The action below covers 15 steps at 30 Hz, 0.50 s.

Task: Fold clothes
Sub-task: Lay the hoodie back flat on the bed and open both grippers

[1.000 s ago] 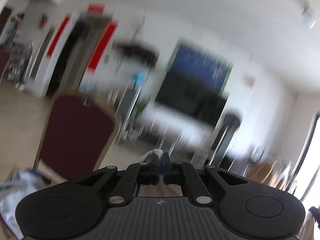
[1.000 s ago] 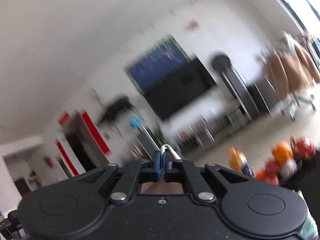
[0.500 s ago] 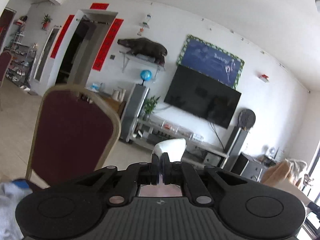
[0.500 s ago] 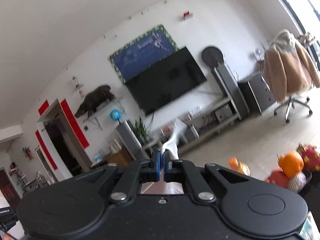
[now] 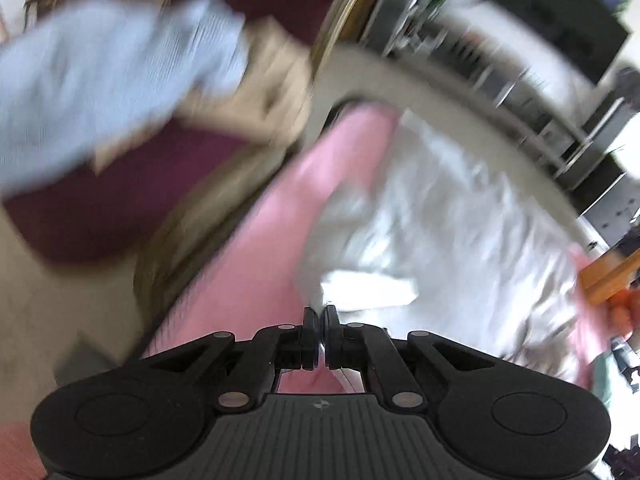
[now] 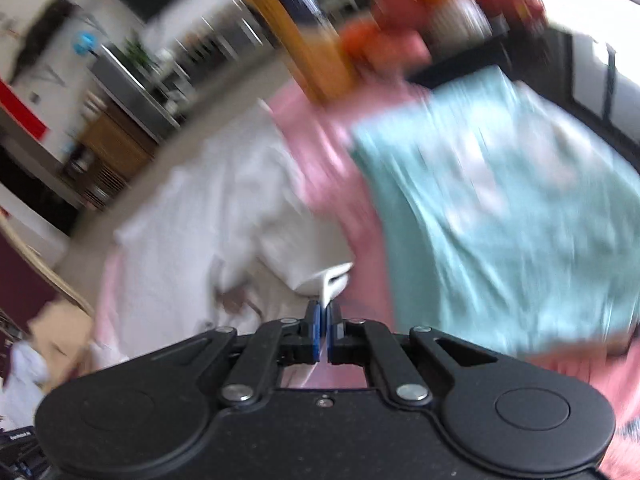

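A white garment (image 5: pixel 432 216) lies spread and rumpled on a pink cloth-covered table (image 5: pixel 256 264). My left gripper (image 5: pixel 321 316) is shut on one near edge of the white garment, pointing steeply down at it. In the right wrist view the same white garment (image 6: pixel 208 216) stretches away to the left, and my right gripper (image 6: pixel 323 312) is shut on its other near corner. Both views are smeared by motion.
A teal garment (image 6: pixel 500 208) lies on the pink cloth right of the white one. A dark red chair (image 5: pixel 120 184) beside the table carries a light blue garment (image 5: pixel 104 76) and a tan one. An orange bottle (image 6: pixel 296 28) and fruit (image 6: pixel 384 36) stand at the far table edge.
Both grippers have swung from pointing across the room to pointing steeply down at the table. The white garment, held up before, now lies spread on the pink cloth.
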Each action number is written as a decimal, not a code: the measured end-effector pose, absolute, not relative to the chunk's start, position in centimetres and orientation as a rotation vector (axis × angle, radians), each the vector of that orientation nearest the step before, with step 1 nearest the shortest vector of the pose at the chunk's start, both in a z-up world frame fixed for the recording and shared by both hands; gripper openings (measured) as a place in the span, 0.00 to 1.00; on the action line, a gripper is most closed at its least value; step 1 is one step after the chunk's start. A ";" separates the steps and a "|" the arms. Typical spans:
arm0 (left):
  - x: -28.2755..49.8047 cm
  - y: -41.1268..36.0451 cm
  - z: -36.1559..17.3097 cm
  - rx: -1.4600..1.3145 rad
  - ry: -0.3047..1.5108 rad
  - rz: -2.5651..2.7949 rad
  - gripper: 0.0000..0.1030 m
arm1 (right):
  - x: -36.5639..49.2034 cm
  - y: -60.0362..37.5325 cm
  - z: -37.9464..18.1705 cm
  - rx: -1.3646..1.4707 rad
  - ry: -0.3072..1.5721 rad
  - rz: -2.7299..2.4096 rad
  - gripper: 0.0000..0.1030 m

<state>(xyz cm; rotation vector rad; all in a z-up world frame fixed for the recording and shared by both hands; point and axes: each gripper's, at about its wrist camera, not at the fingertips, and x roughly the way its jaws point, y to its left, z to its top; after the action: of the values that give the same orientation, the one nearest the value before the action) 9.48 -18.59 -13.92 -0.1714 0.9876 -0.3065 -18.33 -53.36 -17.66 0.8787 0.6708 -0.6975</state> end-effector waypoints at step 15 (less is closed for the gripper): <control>5.6 -16.0 -10.8 -0.231 0.931 -0.331 0.00 | -19.7 -51.6 -12.9 0.791 0.671 -0.705 0.03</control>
<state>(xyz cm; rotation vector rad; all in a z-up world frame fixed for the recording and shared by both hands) 5.61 -16.04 -10.82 -0.2306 0.9311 -0.3306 -19.72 -51.59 -12.93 0.7914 0.6707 -0.7054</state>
